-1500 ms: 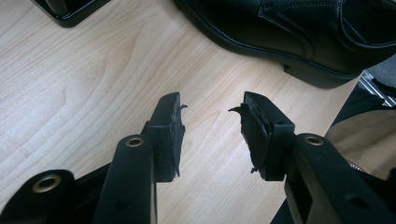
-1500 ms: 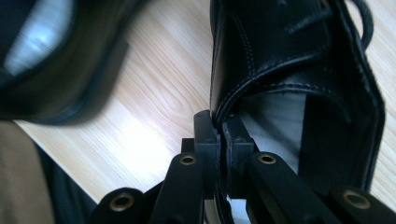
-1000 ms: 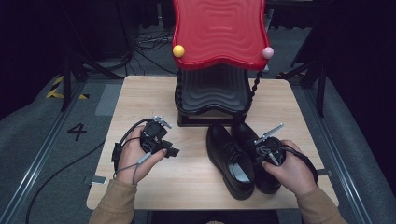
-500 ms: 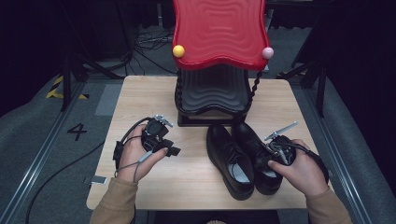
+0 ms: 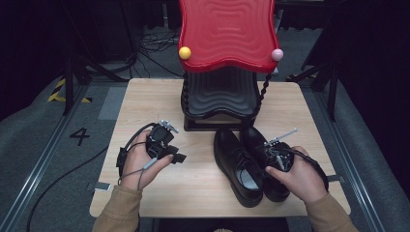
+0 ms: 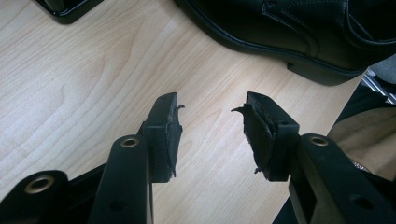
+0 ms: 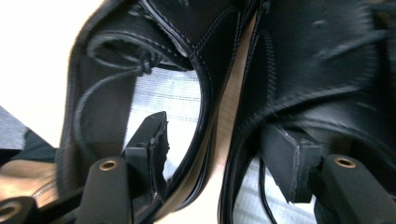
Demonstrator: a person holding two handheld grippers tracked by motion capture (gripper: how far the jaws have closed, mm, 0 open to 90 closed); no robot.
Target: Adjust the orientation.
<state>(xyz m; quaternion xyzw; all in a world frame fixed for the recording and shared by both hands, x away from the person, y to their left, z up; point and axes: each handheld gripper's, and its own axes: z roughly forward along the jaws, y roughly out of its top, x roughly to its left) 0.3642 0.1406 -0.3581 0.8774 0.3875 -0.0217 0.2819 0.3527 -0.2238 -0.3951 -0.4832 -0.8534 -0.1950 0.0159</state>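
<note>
Shoes: two black leather lace-up shoes stand side by side on the right half of the wooden surface (image 5: 145,96), just in front of the black base of a red wavy rack (image 5: 227,34). The left shoe (image 5: 238,166) and the right shoe (image 5: 263,159) touch along their inner sides. Their long axes run from near to far with a slight tilt: toes point away toward the rack, heels toward the person.

The right gripper (image 5: 276,155) sits over the heel end of the pair. Its jaws have just been opening; in the right gripper view one jaw is inside each shoe's opening, the adjoining collars between them, pads not pressing.

The left gripper (image 5: 167,145) hovers over bare wood left of the shoes, jaws apart and empty.
</note>
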